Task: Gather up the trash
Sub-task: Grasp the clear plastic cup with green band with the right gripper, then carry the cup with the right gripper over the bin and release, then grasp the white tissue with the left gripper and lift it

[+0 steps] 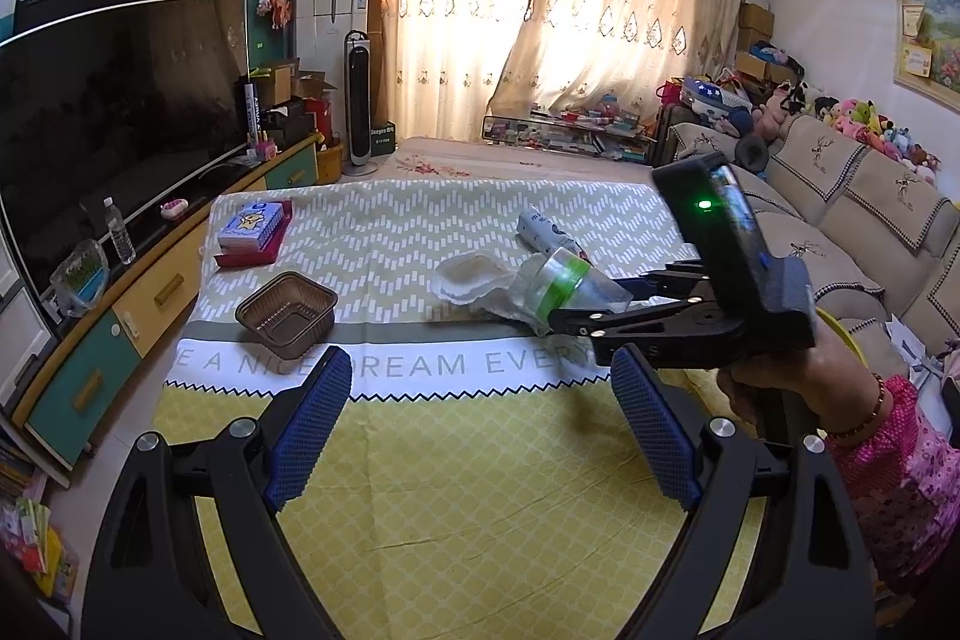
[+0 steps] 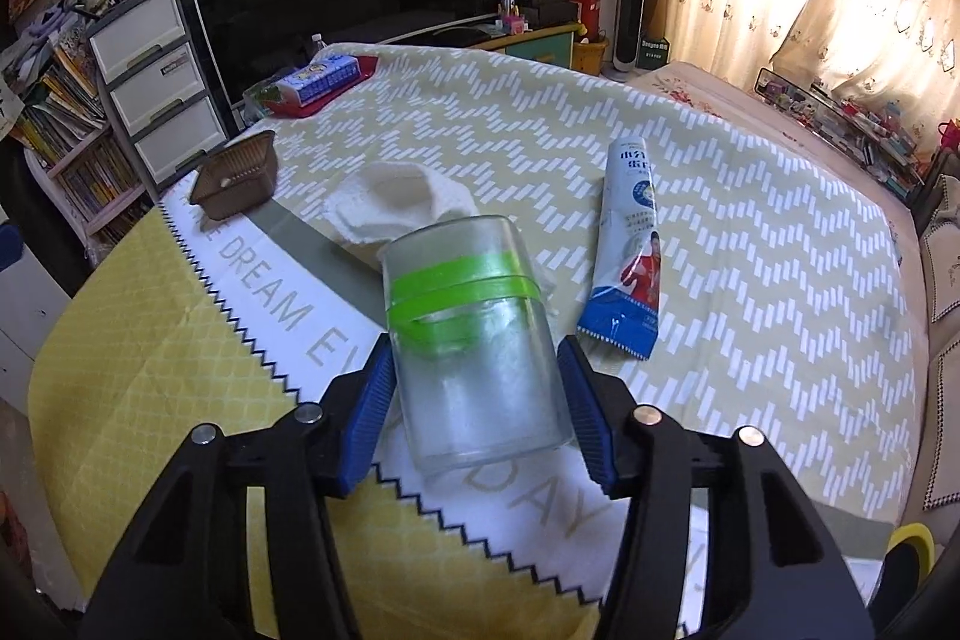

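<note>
A clear plastic cup [image 2: 474, 340] wound with green tape lies on the tablecloth. My right gripper [image 2: 475, 349] has a blue pad against each side of it, near its base. In the left wrist view the same cup [image 1: 564, 286] sticks out of the right gripper [image 1: 564, 316], held by a hand in a pink sleeve. A crumpled white paper towel [image 2: 396, 196] lies just beyond the cup, and a blue-and-white tube wrapper [image 2: 630, 244] lies to its right. A brown plastic tray [image 1: 287, 314] sits at the left. My left gripper [image 1: 480, 370] hangs open over the yellow cloth, holding nothing.
A tissue pack on a red tray [image 1: 252, 226] stands at the table's far left corner. A large TV [image 1: 120, 112] and its cabinet run along the left, with a water bottle [image 1: 120, 232] on it. A sofa [image 1: 840, 232] lines the right side.
</note>
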Tool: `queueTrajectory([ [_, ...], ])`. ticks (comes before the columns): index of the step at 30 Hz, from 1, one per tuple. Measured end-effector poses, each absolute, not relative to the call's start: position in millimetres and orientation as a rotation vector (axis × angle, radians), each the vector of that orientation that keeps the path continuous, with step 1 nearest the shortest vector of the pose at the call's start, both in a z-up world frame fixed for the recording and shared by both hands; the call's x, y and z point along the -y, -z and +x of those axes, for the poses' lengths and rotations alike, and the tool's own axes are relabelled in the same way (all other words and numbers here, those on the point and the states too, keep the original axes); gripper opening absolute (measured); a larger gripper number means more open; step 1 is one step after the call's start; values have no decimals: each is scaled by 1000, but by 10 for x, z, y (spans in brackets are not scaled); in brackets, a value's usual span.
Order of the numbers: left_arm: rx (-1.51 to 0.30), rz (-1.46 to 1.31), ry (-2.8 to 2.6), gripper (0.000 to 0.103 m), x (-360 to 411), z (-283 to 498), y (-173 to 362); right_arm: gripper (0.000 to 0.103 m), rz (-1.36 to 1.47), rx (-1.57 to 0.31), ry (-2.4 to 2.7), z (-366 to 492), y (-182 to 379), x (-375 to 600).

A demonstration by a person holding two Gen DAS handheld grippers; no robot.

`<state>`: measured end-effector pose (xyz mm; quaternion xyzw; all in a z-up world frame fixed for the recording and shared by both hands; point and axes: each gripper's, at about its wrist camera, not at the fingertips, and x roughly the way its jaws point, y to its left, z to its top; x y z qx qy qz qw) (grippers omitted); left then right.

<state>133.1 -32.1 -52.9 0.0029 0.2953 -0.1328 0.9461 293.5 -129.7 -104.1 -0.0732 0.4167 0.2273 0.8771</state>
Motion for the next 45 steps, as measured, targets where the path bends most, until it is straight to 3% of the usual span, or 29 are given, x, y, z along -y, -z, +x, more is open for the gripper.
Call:
queueTrajectory([
  [20,-615,56,347,87,713,1402,601,48,93,-737,-320,1747,610,2740],
  [31,-647,80,410,87,1047,1546,670,49,177,-792,177,1331,994,4225],
  [32,-652,82,412,87,1061,1570,684,50,178,-795,206,1327,1039,4297],
  [34,-659,87,410,87,1103,1610,693,62,184,-780,245,1302,1076,4402],
  [45,-723,106,387,90,1262,1987,814,64,199,-717,208,1236,997,4314],
])
